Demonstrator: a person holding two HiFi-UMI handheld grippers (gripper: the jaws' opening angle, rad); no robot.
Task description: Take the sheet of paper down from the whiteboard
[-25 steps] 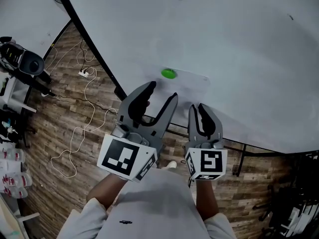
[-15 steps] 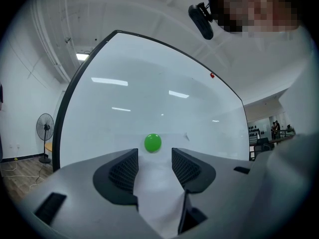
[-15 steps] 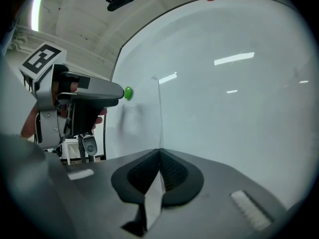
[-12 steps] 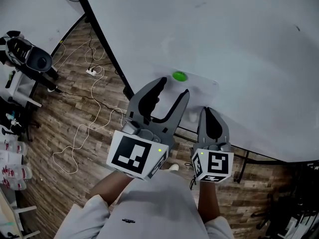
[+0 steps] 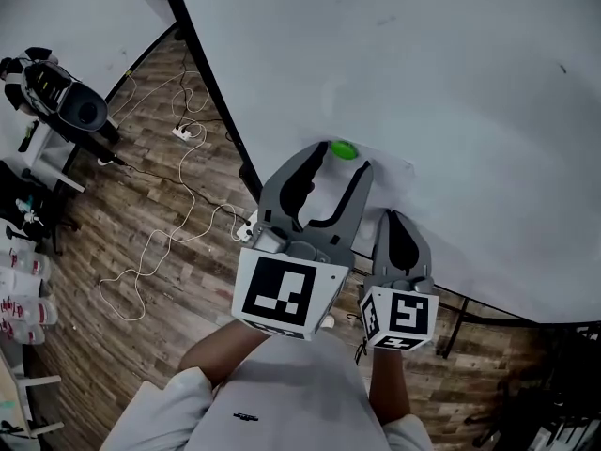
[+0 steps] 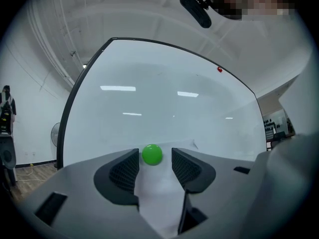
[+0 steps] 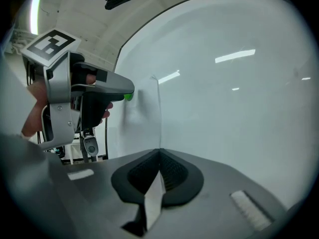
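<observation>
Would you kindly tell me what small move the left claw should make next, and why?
Probably close the left claw on the round green magnet: its jaws stand apart on either side of it, and the right claw is already shut on the white paper sheet at its lower edge.

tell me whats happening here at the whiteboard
A person is working at the whiteboard with two handheld grippers. The right gripper is shut on the bottom of the sheet of paper, which a green magnet pins to the board. The left gripper is open, its jaws either side of that magnet.
</observation>
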